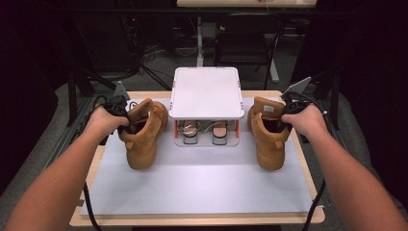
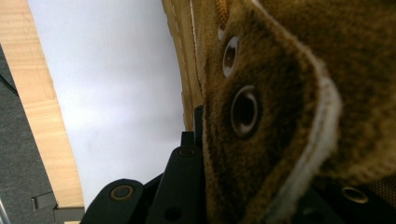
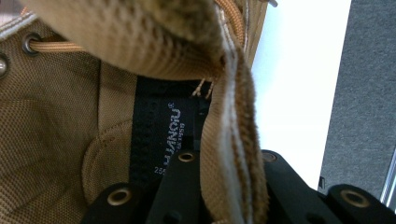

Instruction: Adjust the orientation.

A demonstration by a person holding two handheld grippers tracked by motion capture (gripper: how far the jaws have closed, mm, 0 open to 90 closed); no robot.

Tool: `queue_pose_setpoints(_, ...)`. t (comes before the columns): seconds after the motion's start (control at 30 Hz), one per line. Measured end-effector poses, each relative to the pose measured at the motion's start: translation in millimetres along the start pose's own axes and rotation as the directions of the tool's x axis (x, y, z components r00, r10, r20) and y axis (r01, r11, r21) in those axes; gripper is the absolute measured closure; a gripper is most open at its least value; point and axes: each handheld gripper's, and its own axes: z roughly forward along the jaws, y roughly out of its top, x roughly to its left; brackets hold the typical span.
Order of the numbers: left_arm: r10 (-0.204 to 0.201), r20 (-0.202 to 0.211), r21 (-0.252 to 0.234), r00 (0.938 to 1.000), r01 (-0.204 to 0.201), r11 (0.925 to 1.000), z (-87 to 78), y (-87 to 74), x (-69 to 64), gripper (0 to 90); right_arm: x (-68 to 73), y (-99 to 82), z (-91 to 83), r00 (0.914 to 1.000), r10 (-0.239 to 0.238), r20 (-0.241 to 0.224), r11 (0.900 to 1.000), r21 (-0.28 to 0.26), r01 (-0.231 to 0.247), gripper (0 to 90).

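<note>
High view: bare forearms enter from bottom edge. Left gripper [image 1: 126,126] jaws clamped on collar of left boot [image 1: 143,136]; right gripper [image 1: 278,123] jaws clamped on collar of right boot [image 1: 267,139]. Both boots on white mat [image 1: 202,185] over wooden table [image 1: 192,221], toes toward person. Between boots, farther back: white rack [image 1: 206,96] with shoes [image 1: 205,132] underneath.

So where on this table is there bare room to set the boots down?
The widest free patch is the white mat in front of the white rack, between the left boot and the right boot, reaching to the near edge. Narrow strips lie outside each boot. The back middle is crowded by the rack and the shoes under it.
</note>
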Motion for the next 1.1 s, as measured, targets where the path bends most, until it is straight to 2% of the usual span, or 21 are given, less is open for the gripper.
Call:
queue_pose_setpoints(0.07, -0.025, 0.013, -0.005, 0.9996, 0.025, 0.9997, -2.4, 7.6, 0.2, 87.3, 2.1, 7.9, 0.6, 0.9999, 0.016, -0.002, 0.9999, 0.005, -0.016, 86.5)
queue_pose_setpoints(0.17, -0.039, 0.018, -0.006, 0.9991, 0.039, 0.9992, -5.0, 12.3, 0.3, 87.3, 2.3, 13.3, -1.2, 0.9998, 0.017, -0.006, 0.9997, 0.016, -0.017, 86.5)
queue_pose_setpoints(0.23, -0.062, 0.020, -0.012, 0.9979, 0.062, 0.9980, -9.3, 19.6, 2.0, 87.3, 2.5, 20.8, -4.4, 0.9996, 0.025, -0.009, 0.9997, 0.007, -0.025, 86.5)
queue_pose_setpoints(0.47, -0.108, 0.022, -0.028, 0.9939, 0.109, 0.9936, -16.9, 37.0, 7.5, 87.3, -0.9, 39.9, -14.1, 0.9983, 0.049, -0.032, 0.9988, -0.007, -0.049, 86.5)
queue_pose_setpoints(0.63, -0.126, 0.037, -0.029, 0.9914, 0.127, 0.9915, -22.9, 45.5, 7.7, 87.3, -2.0, 51.7, -24.0, 0.9973, 0.064, -0.036, 0.9975, -0.026, -0.065, 86.5)
queue_pose_setpoints(0.83, -0.121, 0.033, -0.028, 0.9921, 0.122, 0.9921, -29.8, 52.4, 5.0, 87.3, -2.1, 58.9, -34.8, 0.9965, 0.073, -0.040, 0.9966, -0.034, -0.075, 86.5)
queue_pose_setpoints(0.97, -0.127, 0.031, -0.051, 0.9915, 0.128, 0.9905, -38.1, 58.2, 1.4, 87.2, 1.7, 64.4, -43.8, 0.9968, 0.077, -0.020, 0.9957, -0.050, -0.078, 86.4)
queue_pose_setpoints(1.1, -0.146, 0.059, -0.073, 0.9876, 0.150, 0.9860, -43.7, 59.9, 1.0, 87.2, 4.3, 68.1, -53.3, 0.9962, 0.086, -0.017, 0.9941, -0.065, -0.087, 86.4)
